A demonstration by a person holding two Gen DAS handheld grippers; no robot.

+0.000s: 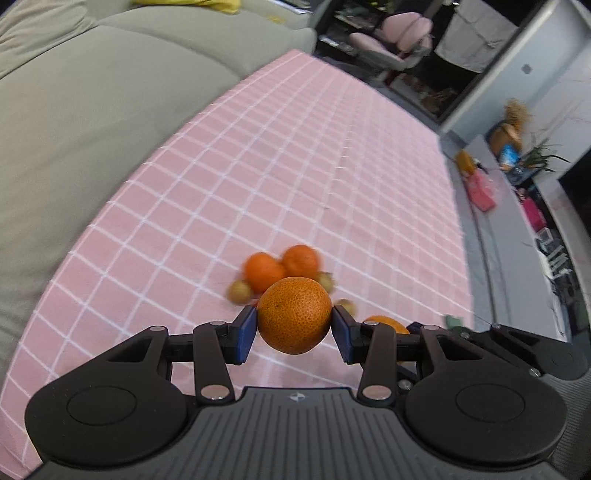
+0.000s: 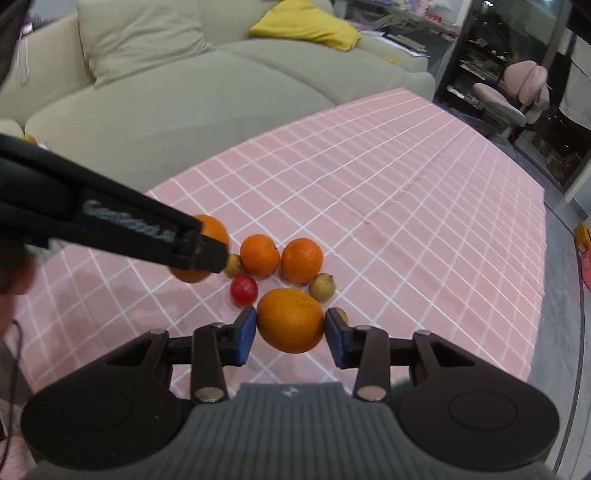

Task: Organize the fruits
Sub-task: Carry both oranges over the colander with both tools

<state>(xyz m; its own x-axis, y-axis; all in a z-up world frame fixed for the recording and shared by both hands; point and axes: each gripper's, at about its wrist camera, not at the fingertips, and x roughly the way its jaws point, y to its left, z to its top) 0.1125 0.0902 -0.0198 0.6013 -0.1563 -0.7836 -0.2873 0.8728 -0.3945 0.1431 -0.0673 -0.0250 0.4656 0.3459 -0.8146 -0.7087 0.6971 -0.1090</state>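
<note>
- Close up, the left gripper [image 1: 294,330] holds a pebbly-skinned orange [image 1: 294,319] between its blue pads [image 1: 246,334]; the jaws stand partly apart, pressed to the fruit's two sides, and the fruit hangs above the cloth.
- Likewise the right gripper [image 2: 290,332] has a smoother orange [image 2: 290,320] between its blue pads [image 2: 245,335]; both pads touch the fruit, with the jaws partly apart.
- Both fruits are raised over a table covered in a pink checked tablecloth [image 2: 406,206], above a cluster of fruit that lies toward the table's near edge.
- On the cloth in the right wrist view lie two oranges [image 2: 259,254] side by side, just behind the held one.
- A small red fruit [image 2: 243,290] sits in front of the left of those two, near the right gripper's left pad.
- Two small tan fruits [image 2: 322,286] flank the pair, one at the right and one at the left, partly hidden by the left gripper's finger.
- A further small tan fruit peeks out behind the right gripper's right pad.
- From the left side of the right wrist view, the left gripper's black finger crosses the picture, covering much of its own orange.
- Beyond the table's far edge stands a pale sofa [image 2: 177,85] with a yellow cushion [image 2: 306,24].
- Past the table's far right corner is a pink chair [image 2: 517,92].
- Motion blur softens the fruit on the cloth in the left wrist view.
</note>
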